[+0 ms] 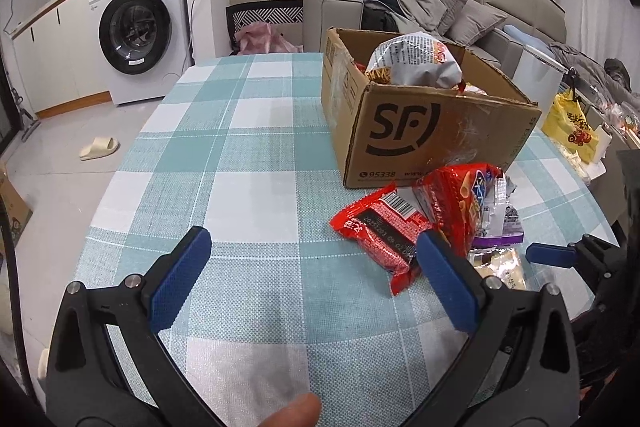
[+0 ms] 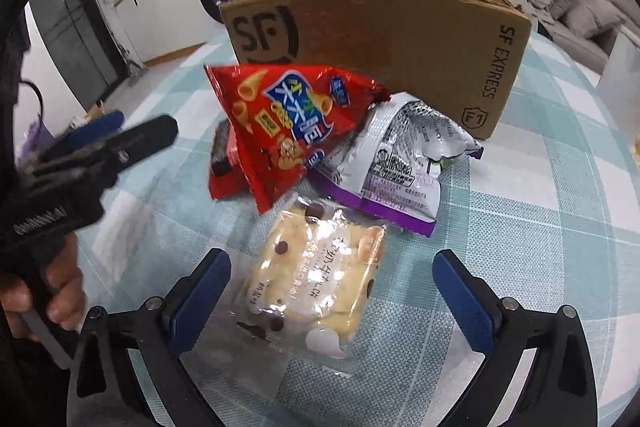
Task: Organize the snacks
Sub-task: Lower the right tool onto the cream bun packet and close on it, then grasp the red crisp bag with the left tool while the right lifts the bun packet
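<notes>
1. Roughly, the table (image 1: 248, 155) with its checked cloth is bare across its whole left half, which leaves wide room to move there; its left edge curves away toward the floor, and its right edge runs close behind the pile of snacks.
2. Next in size, the cardboard box (image 1: 420, 131) stands toward the far right of the table, open at the top, and already holds several packets, a grey bag (image 1: 416, 61) heaped above its rim. Part of the sorting looks done.
3. Four packets are left on the table just in front of the box: a red chip bag (image 2: 288, 131) leaning over a flat red packet (image 1: 384, 231), a silver and purple bag (image 2: 396, 167) touching the box's near corner, and a clear-wrapped cookie pack (image 2: 320, 279) nearest the near edge.
4. The right hand-held gripper (image 2: 332, 295) is spread wide, grasping nothing, its pads either side of the cookie pack. I judge that pack the next pick.
5. The left hand-held gripper (image 1: 312, 279) is likewise released and empty, over bare cloth, its right pad just beside the flat red packet.
</notes>
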Demonstrator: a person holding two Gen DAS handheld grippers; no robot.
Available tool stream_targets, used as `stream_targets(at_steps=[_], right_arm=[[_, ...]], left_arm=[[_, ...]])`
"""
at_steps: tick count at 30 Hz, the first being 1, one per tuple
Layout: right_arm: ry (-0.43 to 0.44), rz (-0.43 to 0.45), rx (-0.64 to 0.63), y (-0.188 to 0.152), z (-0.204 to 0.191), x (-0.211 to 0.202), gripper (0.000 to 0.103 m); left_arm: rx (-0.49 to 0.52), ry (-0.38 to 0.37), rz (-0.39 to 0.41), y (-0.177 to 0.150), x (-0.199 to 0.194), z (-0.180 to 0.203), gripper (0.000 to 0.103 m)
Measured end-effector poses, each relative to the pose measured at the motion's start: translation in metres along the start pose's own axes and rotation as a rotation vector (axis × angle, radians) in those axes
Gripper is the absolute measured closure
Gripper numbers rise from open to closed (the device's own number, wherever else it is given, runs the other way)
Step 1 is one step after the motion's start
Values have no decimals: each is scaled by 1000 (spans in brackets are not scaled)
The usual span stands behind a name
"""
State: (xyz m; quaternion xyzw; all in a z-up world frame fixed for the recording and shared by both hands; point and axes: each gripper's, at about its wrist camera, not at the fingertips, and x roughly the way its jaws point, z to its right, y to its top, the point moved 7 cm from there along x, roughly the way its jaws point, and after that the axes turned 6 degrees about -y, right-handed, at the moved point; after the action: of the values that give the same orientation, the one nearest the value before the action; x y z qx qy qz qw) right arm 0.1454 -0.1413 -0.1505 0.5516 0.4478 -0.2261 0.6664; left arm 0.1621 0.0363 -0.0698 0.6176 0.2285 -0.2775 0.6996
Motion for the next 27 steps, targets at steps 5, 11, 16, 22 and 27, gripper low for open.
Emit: stream_targets(at_steps=[5, 11, 16, 22, 27], right_arm=[[-80, -16, -13, -6, 10, 2, 1], [-67, 4, -25, -16, 41, -8, 8], [-63, 11, -38, -21, 53, -13, 34], [-27, 13, -42, -29, 79, -33, 44], [17, 52, 3, -28, 89, -42, 44]], left_arm=[[-8, -5, -3, -1, 0, -1, 1], [0, -26, -21, -5, 5, 5, 1], [20, -55, -33, -8, 7, 17, 1], [49, -77, -28, -8, 5, 30, 1], [62, -89, -30, -10, 5, 36, 1]])
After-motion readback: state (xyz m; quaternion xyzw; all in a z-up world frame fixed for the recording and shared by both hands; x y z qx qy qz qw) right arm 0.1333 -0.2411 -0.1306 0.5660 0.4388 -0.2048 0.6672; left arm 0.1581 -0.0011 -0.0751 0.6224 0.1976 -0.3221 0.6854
